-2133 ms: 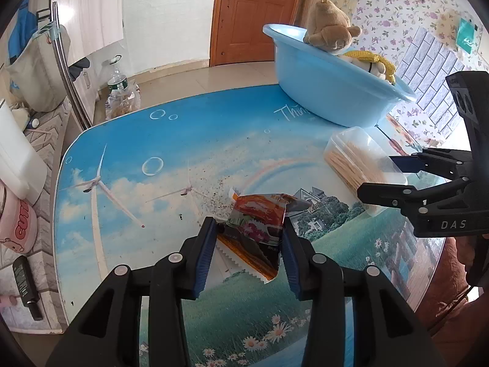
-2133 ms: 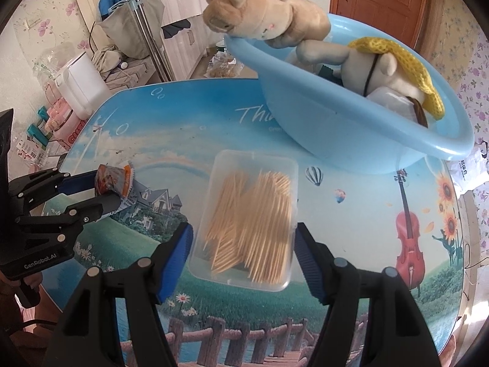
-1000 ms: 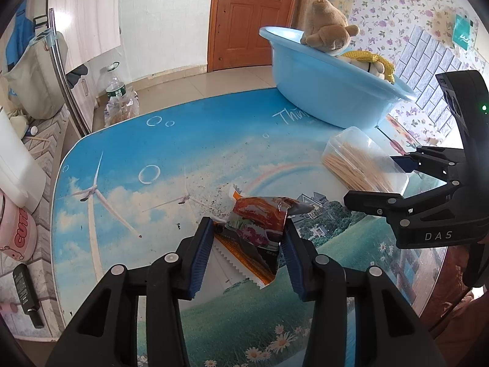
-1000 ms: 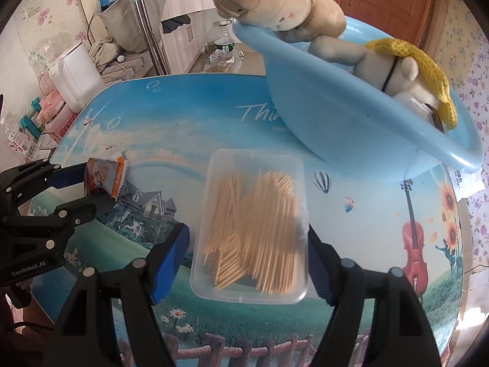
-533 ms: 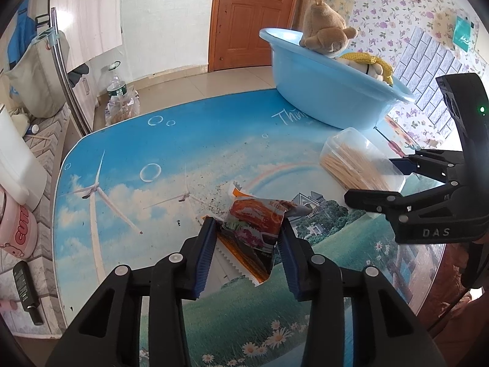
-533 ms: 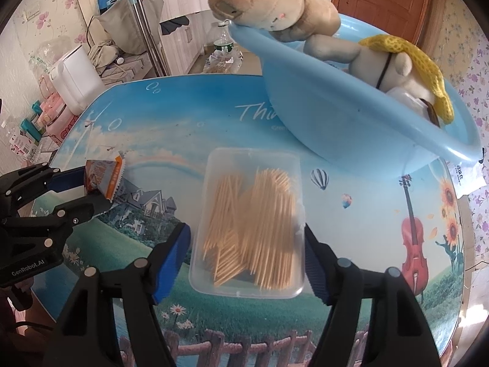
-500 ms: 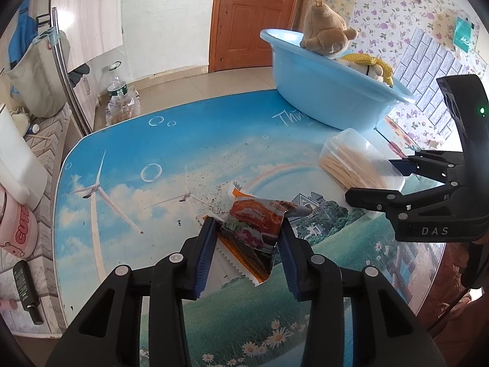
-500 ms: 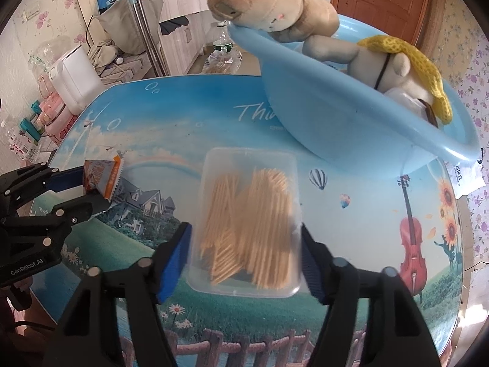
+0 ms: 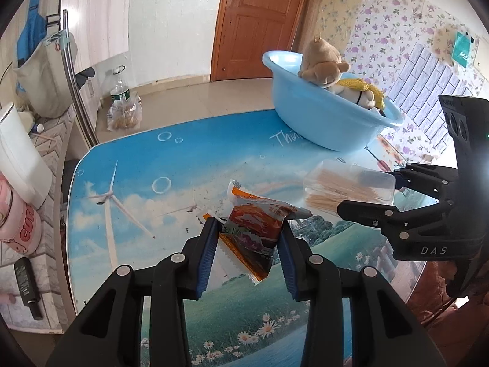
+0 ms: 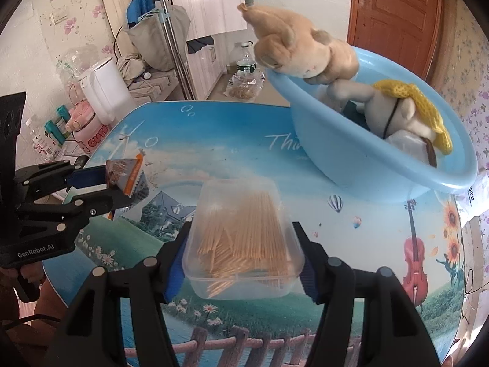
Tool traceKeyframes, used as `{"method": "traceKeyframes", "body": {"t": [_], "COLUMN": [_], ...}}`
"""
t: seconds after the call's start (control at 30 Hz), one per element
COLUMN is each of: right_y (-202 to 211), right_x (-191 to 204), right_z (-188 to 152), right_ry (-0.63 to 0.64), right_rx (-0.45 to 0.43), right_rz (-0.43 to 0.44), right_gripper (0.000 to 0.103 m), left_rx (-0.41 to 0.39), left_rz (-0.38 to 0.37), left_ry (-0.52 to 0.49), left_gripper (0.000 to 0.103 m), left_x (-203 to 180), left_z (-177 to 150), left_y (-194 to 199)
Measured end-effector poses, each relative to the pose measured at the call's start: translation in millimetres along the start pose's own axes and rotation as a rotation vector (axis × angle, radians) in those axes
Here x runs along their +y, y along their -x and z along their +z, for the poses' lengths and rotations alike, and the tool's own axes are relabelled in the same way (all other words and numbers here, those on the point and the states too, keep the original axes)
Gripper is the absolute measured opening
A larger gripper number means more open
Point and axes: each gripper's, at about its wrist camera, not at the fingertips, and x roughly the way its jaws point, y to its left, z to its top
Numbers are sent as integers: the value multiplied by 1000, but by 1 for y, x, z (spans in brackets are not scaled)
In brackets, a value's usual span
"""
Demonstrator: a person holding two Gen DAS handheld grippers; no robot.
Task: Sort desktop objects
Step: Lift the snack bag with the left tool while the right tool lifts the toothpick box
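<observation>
A crumpled red-and-orange snack packet (image 9: 259, 223) hangs just above the table with my left gripper (image 9: 247, 226) shut on it. The right wrist view shows that packet (image 10: 125, 174) in the left gripper (image 10: 113, 185) at the left edge. A clear plastic box of toothpicks (image 10: 241, 214) is pinched between the blue pads of my right gripper (image 10: 241, 232), its near end raised off the table. In the left wrist view the box (image 9: 345, 186) and right gripper (image 9: 369, 194) are at the right.
A light blue basin (image 10: 366, 165) holding a tan plush bear (image 10: 299, 49) and a yellow knitted item stands at the table's far right. The round table (image 9: 183, 159) has a sky-and-meadow print. Beyond its left edge are a white kettle (image 10: 104, 91) and a clothes rack.
The right gripper's fingers have closed in from either side onto the toothpick box, and the box has tipped up off the table. The left gripper still holds the packet in much the same place.
</observation>
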Motion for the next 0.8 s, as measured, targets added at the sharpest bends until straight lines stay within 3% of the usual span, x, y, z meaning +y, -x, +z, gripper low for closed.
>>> {"method": "traceKeyframes", "body": {"t": [0.27,0.8], "right_y": [10,51], "right_x": [-5,9], "right_z": [-1,15], "right_ry": [-19,83], "right_rx": [-29,-158], "right_rz": [1,36], "right_gripper": [60,60], "left_rx": [-5,-83], "left_rz": [0,10], "left_ry": [2,-13], "left_gripper": [37,37], "left_x": [0,-6], "left_z": [0,20], "left_y": [4,38]}}
